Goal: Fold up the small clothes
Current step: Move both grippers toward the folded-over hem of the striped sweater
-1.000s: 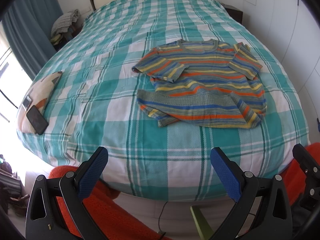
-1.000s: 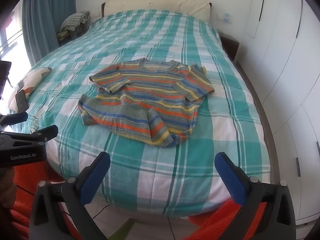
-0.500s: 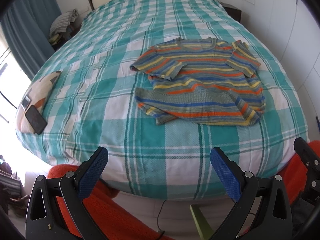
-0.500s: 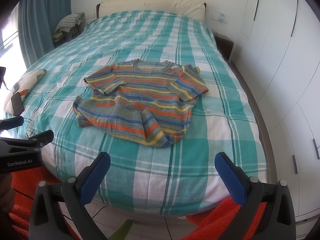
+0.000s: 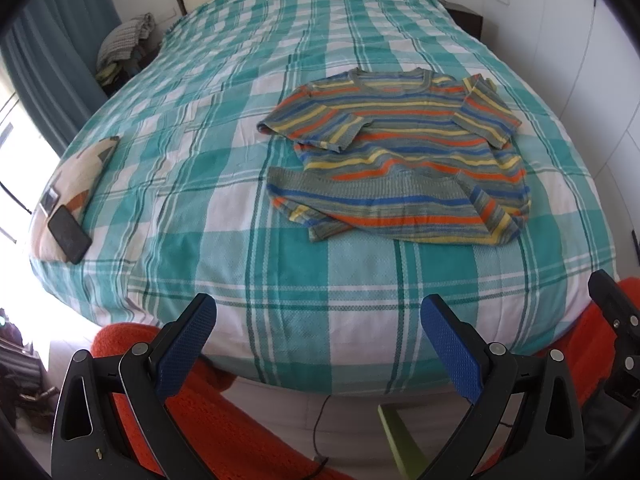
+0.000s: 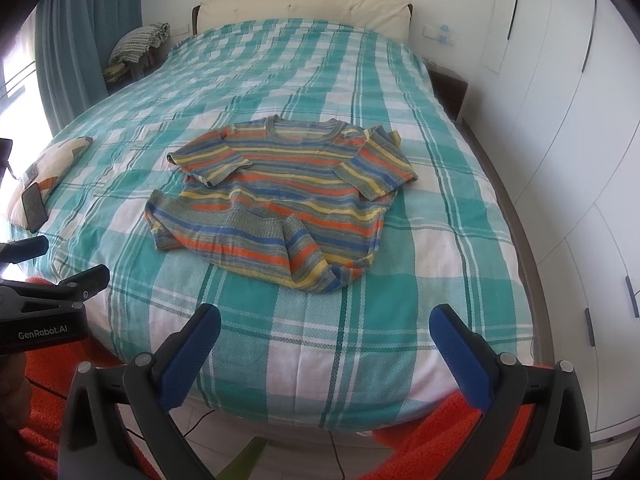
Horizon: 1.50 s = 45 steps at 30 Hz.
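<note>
We hold the left gripper (image 5: 316, 322) and the right gripper (image 6: 326, 332) at six o'clock off the foot of the bed (image 6: 304, 344), both spread wide with nothing between their blue pads. The striped sweater (image 6: 288, 204) lies at twelve o'clock from us on the teal checked cover, neck towards the headboard, sleeves folded in, hem bunched up. At nine o'clock in the right view, the left tool's body reads "GenRobot.AI". A dark phone (image 5: 69, 234) rests on a cushion (image 5: 80, 176) at nine o'clock; its screen shows no writing.

Home bedroom (plaid bed (image 6: 320, 80), wardrobe (image 6: 568, 100))
</note>
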### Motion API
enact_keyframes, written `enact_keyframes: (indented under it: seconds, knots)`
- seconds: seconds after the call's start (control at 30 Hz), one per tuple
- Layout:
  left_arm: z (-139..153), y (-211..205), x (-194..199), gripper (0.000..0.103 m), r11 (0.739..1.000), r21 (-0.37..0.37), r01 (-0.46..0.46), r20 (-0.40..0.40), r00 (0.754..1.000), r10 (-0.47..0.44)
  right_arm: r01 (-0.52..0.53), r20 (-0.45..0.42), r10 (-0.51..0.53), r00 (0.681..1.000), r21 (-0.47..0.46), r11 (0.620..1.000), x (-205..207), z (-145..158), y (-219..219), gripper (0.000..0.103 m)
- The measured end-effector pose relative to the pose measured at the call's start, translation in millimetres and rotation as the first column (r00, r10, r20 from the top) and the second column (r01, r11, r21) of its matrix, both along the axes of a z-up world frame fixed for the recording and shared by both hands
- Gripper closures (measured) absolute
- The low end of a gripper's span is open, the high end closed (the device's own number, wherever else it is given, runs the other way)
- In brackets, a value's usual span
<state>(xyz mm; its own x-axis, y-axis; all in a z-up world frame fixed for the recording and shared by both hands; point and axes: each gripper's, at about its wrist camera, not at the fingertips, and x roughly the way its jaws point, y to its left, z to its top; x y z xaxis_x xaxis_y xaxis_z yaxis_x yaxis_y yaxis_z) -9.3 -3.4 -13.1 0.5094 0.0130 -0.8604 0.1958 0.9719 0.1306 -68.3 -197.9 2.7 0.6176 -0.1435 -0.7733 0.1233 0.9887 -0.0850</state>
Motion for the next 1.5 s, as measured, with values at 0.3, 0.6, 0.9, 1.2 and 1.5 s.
enact_keyframes:
  seconds: [0.3, 0.6, 0.9, 1.2, 1.5]
  knots:
    - [-1.3, 5.1, 3.3, 0.001, 1.0, -0.007, -0.012, -0.002, 1.0, 0.012, 0.056, -0.045, -0.059, 0.997, -0.066, 0.996, 4.9, -3.4, -4.8, 0.0]
    - [-8.1, 2.0, 2.8, 0.001, 1.0, -0.001, 0.009, -0.022, 1.0, -0.009, 0.079, -0.075, -0.087, 0.993, -0.106, 0.991, 5.5, -9.1, -7.1, 0.0]
    - [-21.2, 6.7, 5.7, 0.001, 1.0, -0.013, -0.001, -0.079, 0.997, 0.0, 0.074, -0.097, -0.086, 0.992, -0.125, 0.989, 7.1, -12.4, -4.7, 0.0]
    - [-25.4, 8.1, 7.5, 0.001, 1.0, -0.008, -0.011, -0.093, 0.996, 0.01, 0.073, -0.107, -0.087, 0.99, -0.127, 0.989, 8.5, -15.5, -3.7, 0.0]
    - [-30.8, 10.2, 7.5, 0.001, 1.0, 0.003, -0.014, -0.105, 0.994, 0.014, 0.073, -0.124, -0.088, 0.988, -0.123, 0.99, 8.8, -20.7, -4.1, 0.0]
